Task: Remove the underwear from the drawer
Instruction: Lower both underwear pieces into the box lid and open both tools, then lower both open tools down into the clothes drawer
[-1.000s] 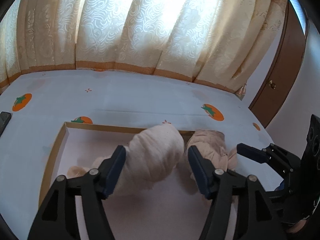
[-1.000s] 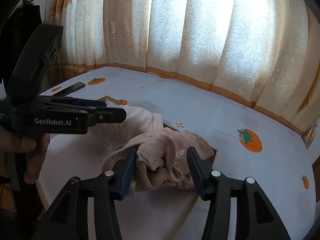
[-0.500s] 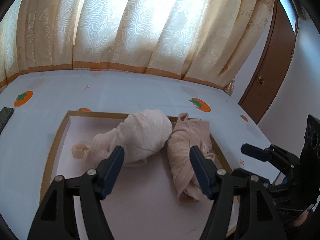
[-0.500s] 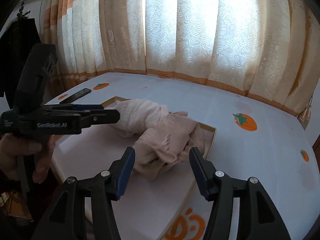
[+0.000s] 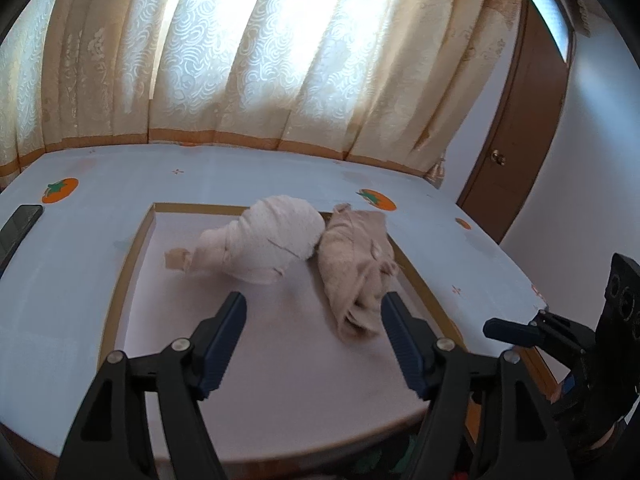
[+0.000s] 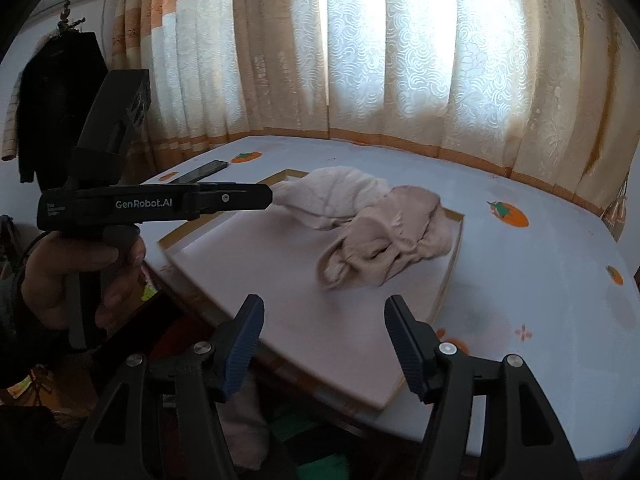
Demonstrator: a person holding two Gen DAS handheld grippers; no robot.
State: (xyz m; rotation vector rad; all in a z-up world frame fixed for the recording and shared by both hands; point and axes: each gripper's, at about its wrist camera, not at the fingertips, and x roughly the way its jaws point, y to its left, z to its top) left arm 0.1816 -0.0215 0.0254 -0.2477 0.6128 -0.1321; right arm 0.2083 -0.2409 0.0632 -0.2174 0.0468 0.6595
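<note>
Two bundles of underwear lie side by side on a white panel (image 5: 280, 360) with a golden rim, on the blue cloth. The pale pink bundle (image 5: 272, 236) (image 6: 336, 192) is on the left. The beige bundle (image 5: 356, 264) (image 6: 396, 236) touches it on the right. My left gripper (image 5: 313, 304) is open and holds nothing; it hangs just short of both bundles. My right gripper (image 6: 325, 306) is drawn back near the panel's front corner. Its jaws are opening with nothing between them. A hand holds the left gripper (image 6: 240, 198) at the left of the right wrist view.
A dark phone (image 5: 20, 224) (image 6: 204, 170) lies on the blue persimmon-print cloth (image 5: 240, 172) at the left. Curtains (image 5: 280, 60) close off the far side. A brown door (image 5: 516, 140) stands at the right. Loose cloth (image 6: 240, 420) shows below the near edge.
Both grippers have drawn back from the underwear, which sat between their jaws before and now lies free ahead of them. The right jaws have widened.
</note>
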